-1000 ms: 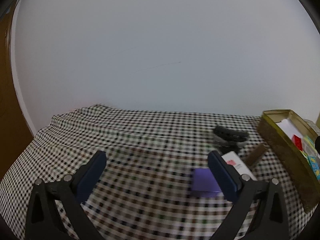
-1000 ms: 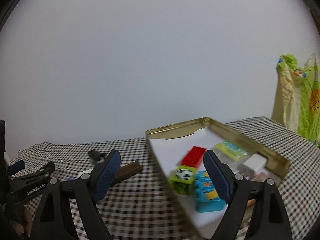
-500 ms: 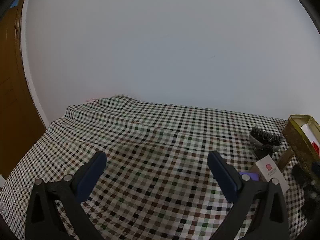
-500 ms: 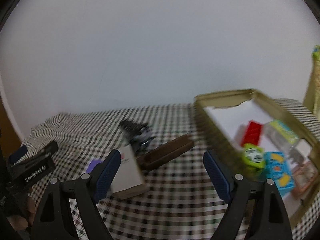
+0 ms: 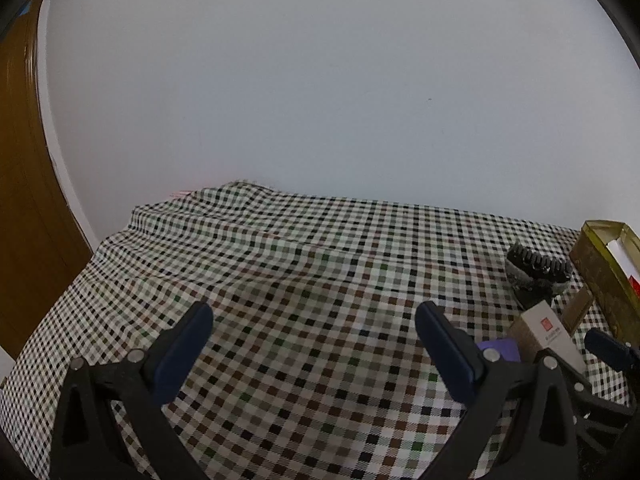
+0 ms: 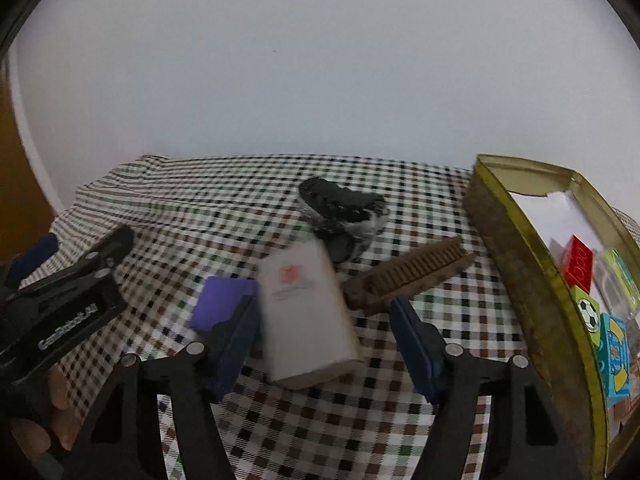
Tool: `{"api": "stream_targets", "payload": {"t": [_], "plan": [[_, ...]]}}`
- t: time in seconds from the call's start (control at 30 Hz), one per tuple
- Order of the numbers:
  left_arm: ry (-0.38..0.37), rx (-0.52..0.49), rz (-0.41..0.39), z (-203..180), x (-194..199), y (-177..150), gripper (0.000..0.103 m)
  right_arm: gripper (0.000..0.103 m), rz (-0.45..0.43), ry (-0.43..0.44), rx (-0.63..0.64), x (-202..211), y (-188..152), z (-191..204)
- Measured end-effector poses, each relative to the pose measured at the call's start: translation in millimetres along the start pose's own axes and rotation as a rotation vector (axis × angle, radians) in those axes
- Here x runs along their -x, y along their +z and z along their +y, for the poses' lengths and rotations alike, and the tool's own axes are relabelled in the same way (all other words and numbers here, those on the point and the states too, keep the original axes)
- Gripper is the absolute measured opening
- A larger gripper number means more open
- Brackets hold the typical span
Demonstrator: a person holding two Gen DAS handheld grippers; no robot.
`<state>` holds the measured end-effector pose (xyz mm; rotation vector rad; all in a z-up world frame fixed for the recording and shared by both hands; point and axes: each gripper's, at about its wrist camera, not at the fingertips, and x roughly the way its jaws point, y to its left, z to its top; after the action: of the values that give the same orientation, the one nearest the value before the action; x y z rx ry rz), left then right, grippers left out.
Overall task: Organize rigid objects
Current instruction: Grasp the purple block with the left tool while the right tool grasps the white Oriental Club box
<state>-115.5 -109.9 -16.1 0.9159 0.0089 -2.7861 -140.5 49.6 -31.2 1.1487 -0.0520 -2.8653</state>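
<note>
A white box (image 6: 308, 312) with a red mark lies on the checked cloth between the fingers of my right gripper (image 6: 324, 320). Its jaws are closing; the left pad is at the box's edge and a gap shows on the right side. A purple block (image 6: 222, 300) lies just left of the box, behind the left finger. My left gripper (image 5: 312, 320) is open over bare cloth with nothing between its fingers. In the left wrist view the white box (image 5: 548, 332) and purple block (image 5: 500, 350) sit at the far right.
A brown brush (image 6: 408, 276) and a black comb-like piece (image 6: 340, 204) lie beyond the box. A gold tin (image 6: 520, 280) at the right holds coloured toy blocks (image 6: 578, 266). A wooden door (image 5: 24, 200) stands left of the table; a white wall is behind it.
The right wrist view swung left and down from the tin to the white box, and its jaws have narrowed around it. The left gripper drifted left, leaving the objects at its view's right edge.
</note>
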Motion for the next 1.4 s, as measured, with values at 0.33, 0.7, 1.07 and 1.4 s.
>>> {"api": "stream_targets", "payload": {"t": [0.33,0.7,1.07,1.4], "plan": [[-0.024,0.005,0.026,-1,-3,-1,0.102,0.05,0.111,0.022,-0.006,-23,1,-2],[-0.22,-0.018,0.01,-11,13,0,0.094,0.045,-0.164,0.077,-0.047,43,-13,-25],[-0.367,-0.124,0.087,-57,10,-5,0.091,0.045,-0.31,-0.056,-0.17,90,-20,-86],[-0.295,-0.15,0.264,-88,-16,-15,0.058,0.045,-0.303,-0.057,-0.156,86,-22,-79]]}}
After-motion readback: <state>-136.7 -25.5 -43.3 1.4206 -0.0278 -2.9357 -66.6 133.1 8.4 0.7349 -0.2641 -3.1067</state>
